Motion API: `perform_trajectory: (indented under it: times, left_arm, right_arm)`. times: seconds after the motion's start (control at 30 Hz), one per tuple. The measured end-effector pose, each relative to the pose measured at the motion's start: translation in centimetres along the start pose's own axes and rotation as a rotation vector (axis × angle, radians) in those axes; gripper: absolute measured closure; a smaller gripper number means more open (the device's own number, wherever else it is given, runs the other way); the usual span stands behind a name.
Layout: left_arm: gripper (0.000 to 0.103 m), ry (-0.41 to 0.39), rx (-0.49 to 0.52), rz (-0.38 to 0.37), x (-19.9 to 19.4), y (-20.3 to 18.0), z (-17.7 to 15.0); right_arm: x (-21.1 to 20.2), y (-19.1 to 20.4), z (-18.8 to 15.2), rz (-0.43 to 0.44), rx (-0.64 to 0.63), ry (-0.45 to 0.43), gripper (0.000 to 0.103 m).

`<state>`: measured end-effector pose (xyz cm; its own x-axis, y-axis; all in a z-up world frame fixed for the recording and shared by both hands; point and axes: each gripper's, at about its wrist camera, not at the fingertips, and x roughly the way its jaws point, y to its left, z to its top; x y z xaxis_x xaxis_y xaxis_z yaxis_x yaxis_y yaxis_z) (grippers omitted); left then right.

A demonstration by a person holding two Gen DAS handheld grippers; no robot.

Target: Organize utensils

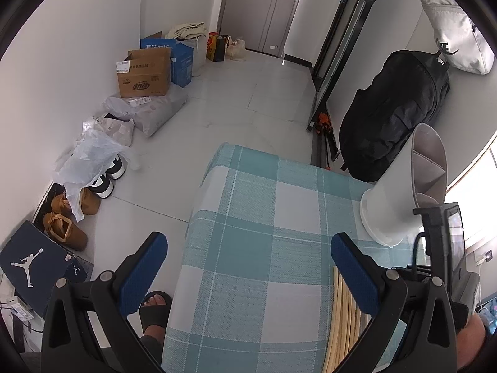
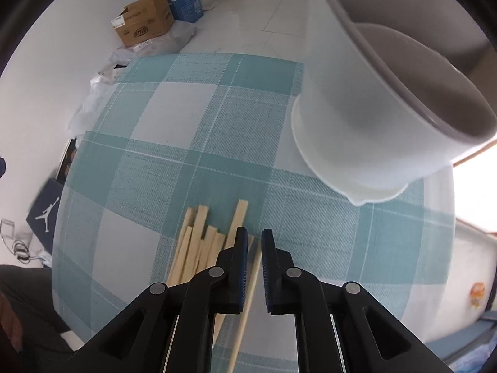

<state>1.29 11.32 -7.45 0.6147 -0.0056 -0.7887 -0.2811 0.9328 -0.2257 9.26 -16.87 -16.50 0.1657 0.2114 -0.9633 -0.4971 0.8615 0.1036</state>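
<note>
Several pale wooden chopsticks lie in a loose pile on the teal checked tablecloth. My right gripper hovers low over the pile's right edge, its jaws narrowly apart, with one chopstick lying in the gap below them. A white utensil holder with inner compartments stands just ahead to the right. In the left wrist view my left gripper is wide open and empty above the cloth; the chopsticks lie by its right finger and the holder stands at the right.
The right gripper's black body is at the left wrist view's right edge. On the floor left of the table are shoes, plastic bags, cardboard boxes and a shoe box. A black bag hangs by the wall.
</note>
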Motion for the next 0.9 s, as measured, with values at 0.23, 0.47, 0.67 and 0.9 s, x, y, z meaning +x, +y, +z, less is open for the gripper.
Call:
perform_trajectory:
  times: [0.23,0.47,0.67,0.9]
  left_arm:
    - [0.001,0.01,-0.011,0.007,0.2,0.2,0.0]
    - [0.001,0.025,0.019,0.012,0.6,-0.5,-0.5]
    - [0.001,0.108,0.101,0.015,1.9,-2.0,-2.0]
    - [0.001,0.239,0.277,0.032,3.4,-5.6,-5.7]
  right_arm:
    - [-0.4,0.4,-0.2,-0.001,0.016,-0.015,0.085]
    - [-1.3,-2.5,-1.2,0.083,0.097,-0.094,0.1]
    - [-4.3,-6.1,-2.6,0.201,0.204,-0.24,0.1]
    - [-8.5,-9.6,-5.0,0.341,0.317,-0.419,0.1]
